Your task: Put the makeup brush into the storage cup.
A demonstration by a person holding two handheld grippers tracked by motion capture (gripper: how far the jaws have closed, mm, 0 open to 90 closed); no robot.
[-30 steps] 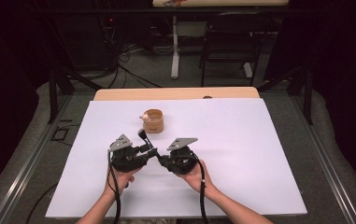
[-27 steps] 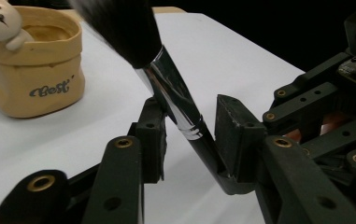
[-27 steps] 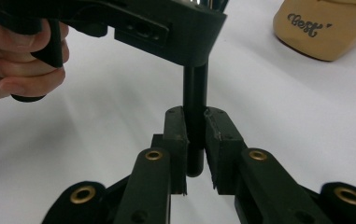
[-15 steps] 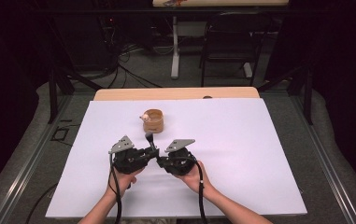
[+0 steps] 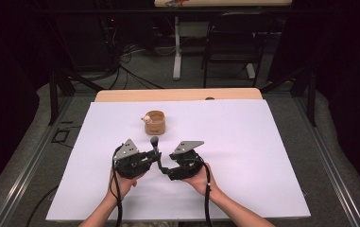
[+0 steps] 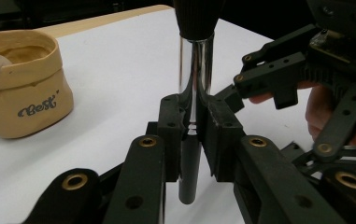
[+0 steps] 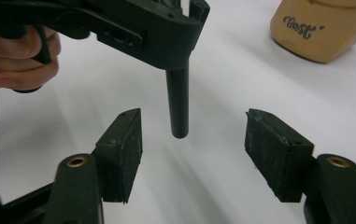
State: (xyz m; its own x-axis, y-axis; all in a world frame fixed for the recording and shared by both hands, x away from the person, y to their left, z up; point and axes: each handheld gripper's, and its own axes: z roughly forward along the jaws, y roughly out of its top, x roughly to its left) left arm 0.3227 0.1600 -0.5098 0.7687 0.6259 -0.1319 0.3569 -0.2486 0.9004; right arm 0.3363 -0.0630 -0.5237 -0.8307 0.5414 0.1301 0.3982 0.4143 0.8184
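Note:
A makeup brush [image 6: 195,65] with a black handle, chrome ferrule and dark bristle head stands upright above the white table cover [image 5: 262,156]. My left gripper [image 6: 195,135] is shut on the brush at the base of the ferrule. From the high view the brush [image 5: 155,142] rises between the two grippers. My right gripper [image 7: 194,140] is open; its jaws have just been opening. The handle's lower end [image 7: 178,102] hangs between the pads [image 7: 122,144] without touching them. A tan cup [image 5: 155,123] marked "Best" stands behind the left gripper [image 5: 156,158] and the right gripper [image 5: 164,169].
The cup [image 6: 24,84] sits upright with a small pale object at its rim. A wooden table edge [image 5: 177,94] shows beyond the white cover. A chair [image 5: 229,47] and cables lie on the dark floor further back.
The brush head has shifted right and now stands more upright. The left gripper has edged toward the right one.

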